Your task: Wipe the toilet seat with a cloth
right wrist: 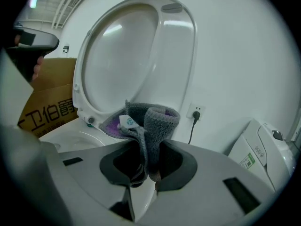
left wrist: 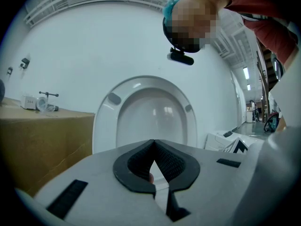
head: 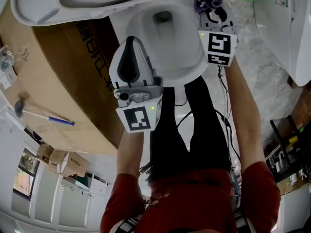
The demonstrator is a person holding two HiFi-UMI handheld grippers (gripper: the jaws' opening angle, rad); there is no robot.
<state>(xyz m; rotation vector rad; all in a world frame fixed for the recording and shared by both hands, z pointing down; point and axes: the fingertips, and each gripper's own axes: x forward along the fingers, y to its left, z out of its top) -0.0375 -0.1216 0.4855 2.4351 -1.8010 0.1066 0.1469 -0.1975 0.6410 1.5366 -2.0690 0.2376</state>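
The white toilet bowl (head: 192, 64) stands open, with its seat (left wrist: 104, 121) and lid tipped up against the wall; the seat ring (right wrist: 176, 55) also fills the right gripper view. My right gripper (head: 212, 16) hovers over the bowl's right rim, shut on a bunched grey and purple cloth (right wrist: 150, 119) that sticks out past the jaws (head: 208, 3). My left gripper (head: 131, 42) hangs over the bowl's left rim, shut and empty, its pads meeting in the left gripper view (left wrist: 153, 144).
A large cardboard box (head: 58, 76) stands left of the toilet with a blue-handled brush (head: 46, 115) on top. A white boxed unit (head: 286, 28) sits to the right. A plug and cable hang from a wall socket (right wrist: 196, 113). The person's legs stand before the bowl.
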